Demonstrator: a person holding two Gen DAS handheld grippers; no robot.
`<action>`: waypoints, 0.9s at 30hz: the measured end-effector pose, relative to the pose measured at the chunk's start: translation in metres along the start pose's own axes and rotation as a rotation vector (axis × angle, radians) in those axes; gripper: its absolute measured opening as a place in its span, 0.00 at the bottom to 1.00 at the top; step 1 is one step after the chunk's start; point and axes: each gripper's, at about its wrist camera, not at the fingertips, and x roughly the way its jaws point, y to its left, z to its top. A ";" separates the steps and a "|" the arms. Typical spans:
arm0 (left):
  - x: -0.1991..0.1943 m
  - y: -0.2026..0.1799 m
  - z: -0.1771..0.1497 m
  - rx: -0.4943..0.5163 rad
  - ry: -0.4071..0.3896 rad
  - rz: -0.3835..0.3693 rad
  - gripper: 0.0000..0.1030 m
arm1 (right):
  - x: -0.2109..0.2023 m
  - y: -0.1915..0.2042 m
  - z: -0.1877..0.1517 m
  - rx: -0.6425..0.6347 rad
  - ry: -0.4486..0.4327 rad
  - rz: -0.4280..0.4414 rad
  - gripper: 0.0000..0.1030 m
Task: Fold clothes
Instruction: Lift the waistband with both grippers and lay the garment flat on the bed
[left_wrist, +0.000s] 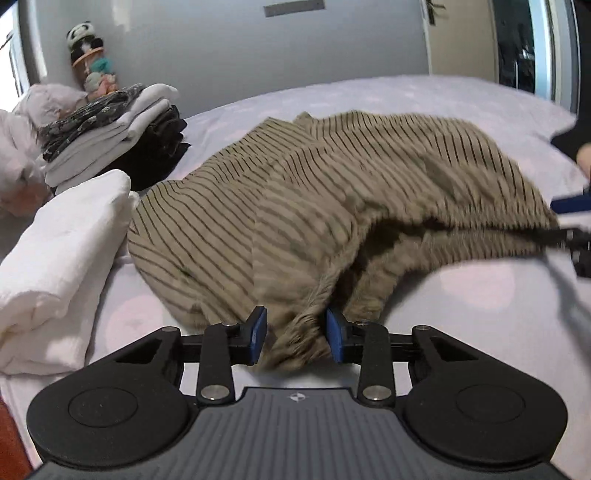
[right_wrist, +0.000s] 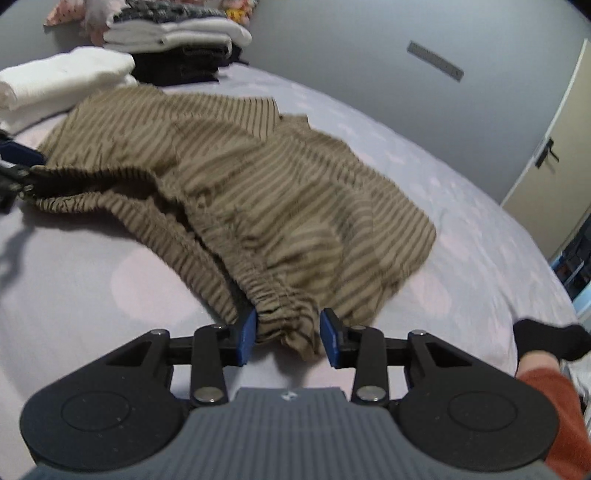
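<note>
Both jaws stand apart around the waistband of the striped shorts (right_wrist: 236, 192) on the bed (right_wrist: 92, 295): left gripper (left_wrist: 296, 334), right gripper (right_wrist: 288, 338). I judge this fold not begun; folded piles (left_wrist: 110, 140) already wait.

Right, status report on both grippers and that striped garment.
Left gripper and right gripper: waistband between open jaws. Tan striped elastic-waist garment rumpled on lilac bedsheet. Folded white cloth alongside.

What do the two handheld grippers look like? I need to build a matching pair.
Left gripper and right gripper match: black linkage arms with silver pivot screws, blue finger pads, round black side discs, and a ribbed grey centre plate bearing a small white emblem.
</note>
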 end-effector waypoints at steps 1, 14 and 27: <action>0.001 -0.001 -0.002 0.001 0.004 0.002 0.40 | 0.001 -0.001 -0.002 0.005 0.011 -0.005 0.39; -0.002 -0.009 0.005 0.030 -0.060 0.071 0.07 | 0.004 0.009 -0.005 -0.042 -0.021 -0.055 0.17; -0.090 -0.031 -0.002 0.214 -0.007 0.080 0.05 | -0.082 -0.037 0.008 0.137 0.054 0.015 0.11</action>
